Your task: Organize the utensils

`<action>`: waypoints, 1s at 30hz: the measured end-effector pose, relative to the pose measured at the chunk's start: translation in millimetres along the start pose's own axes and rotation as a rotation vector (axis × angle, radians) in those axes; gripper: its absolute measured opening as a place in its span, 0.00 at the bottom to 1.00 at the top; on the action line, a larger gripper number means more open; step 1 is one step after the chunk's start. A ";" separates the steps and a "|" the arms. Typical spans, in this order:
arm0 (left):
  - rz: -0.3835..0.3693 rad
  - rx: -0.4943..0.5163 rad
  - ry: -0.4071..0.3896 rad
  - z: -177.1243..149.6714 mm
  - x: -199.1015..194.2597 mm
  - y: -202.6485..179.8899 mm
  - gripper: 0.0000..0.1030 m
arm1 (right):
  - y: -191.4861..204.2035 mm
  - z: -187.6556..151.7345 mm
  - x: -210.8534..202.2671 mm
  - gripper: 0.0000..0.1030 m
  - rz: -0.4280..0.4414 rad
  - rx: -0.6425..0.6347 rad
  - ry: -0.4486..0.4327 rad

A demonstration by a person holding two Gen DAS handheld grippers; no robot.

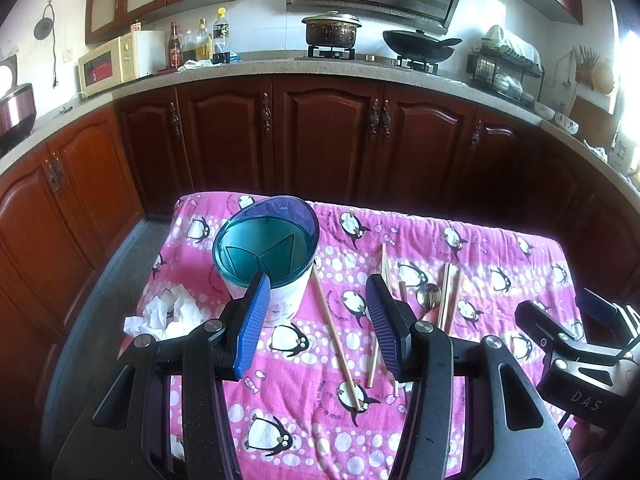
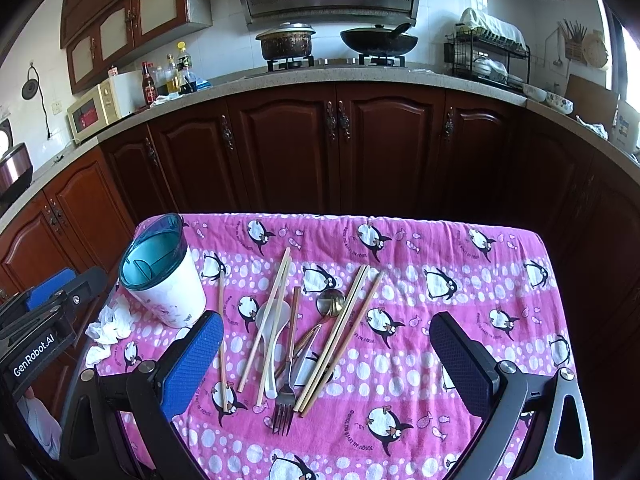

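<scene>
The utensil holder (image 2: 162, 276) stands left of the chopsticks (image 2: 266, 320), spoons (image 2: 330, 302) and fork (image 2: 285, 396).

utensil holder (image 2: 162, 276) blocks cloth's left.

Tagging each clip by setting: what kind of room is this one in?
A home kitchen: a gas stove carrying a pot and wok, a dish rack, and a microwave on the counter.

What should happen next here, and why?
Probably lower the right gripper onto one chopstick in the pile beneath it and close. Both grippers are open and hold nothing, every utensil lies on the pink cloth, and the holder stands upright with nothing in it, off to the left.
</scene>
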State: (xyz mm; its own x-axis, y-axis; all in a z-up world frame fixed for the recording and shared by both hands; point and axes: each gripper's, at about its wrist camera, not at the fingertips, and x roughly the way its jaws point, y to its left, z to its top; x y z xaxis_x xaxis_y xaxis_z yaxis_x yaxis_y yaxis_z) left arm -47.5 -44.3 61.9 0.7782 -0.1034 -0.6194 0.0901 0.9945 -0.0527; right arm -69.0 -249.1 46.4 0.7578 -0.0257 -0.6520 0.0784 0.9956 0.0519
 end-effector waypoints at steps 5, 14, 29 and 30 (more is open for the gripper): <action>0.001 -0.006 0.010 -1.4 4.5 2.2 0.48 | 2.1 -1.8 4.7 1.00 0.002 -0.008 0.013; 0.001 -0.012 0.027 -1.9 10.2 2.5 0.48 | 2.8 -3.4 12.6 1.00 0.019 -0.003 0.041; -0.018 -0.026 0.036 -2.2 11.9 2.9 0.48 | 1.4 -3.1 15.6 1.00 0.015 -0.003 0.043; -0.028 -0.037 0.039 -2.6 12.0 4.7 0.48 | 0.9 -3.3 16.6 1.00 0.014 -0.005 0.045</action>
State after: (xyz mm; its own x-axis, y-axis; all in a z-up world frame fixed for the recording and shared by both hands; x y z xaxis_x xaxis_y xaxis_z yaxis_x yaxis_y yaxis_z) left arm -39.4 -40.8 52.1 0.7507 -0.1311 -0.6475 0.0881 0.9912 -0.0986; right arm -58.5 -248.3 33.2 0.7291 -0.0080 -0.6844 0.0647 0.9963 0.0573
